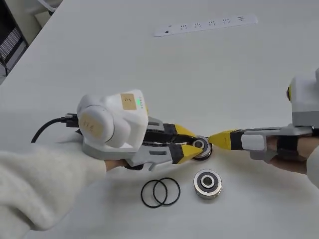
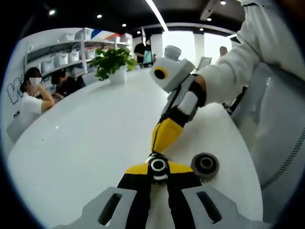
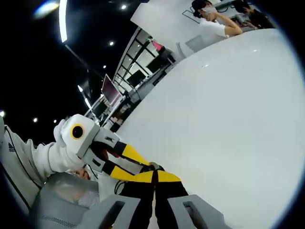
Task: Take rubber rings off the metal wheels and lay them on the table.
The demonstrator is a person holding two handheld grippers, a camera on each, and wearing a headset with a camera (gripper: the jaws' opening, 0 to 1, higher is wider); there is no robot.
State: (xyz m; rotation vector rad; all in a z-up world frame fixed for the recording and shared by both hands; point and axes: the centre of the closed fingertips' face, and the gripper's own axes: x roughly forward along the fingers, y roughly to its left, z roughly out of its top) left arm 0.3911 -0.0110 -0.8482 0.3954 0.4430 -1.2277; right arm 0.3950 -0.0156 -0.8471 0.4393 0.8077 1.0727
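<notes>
Head view: bright, even overhead light; white table (image 1: 149,64) near washed out, shadows faint & soft, e.g. under loose wheel (image 1: 208,182). Person's sleeve (image 1: 35,189) at bottom left blurred, too close for focus. Both gripper views: heavy fisheye bend twd edges, dark ceiling w/ blown-out strip light (image 2: 155,12) & spot lamps, window (image 2: 180,44) glaring white. Held wheel (image 2: 158,168) sharp in left gripper view; far people soft. Right gripper view tilted, table bright, low contrast.

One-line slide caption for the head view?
Left claw grips a metal wheel, right claw at its rim; two rubber rings and another wheel on the table.
</notes>
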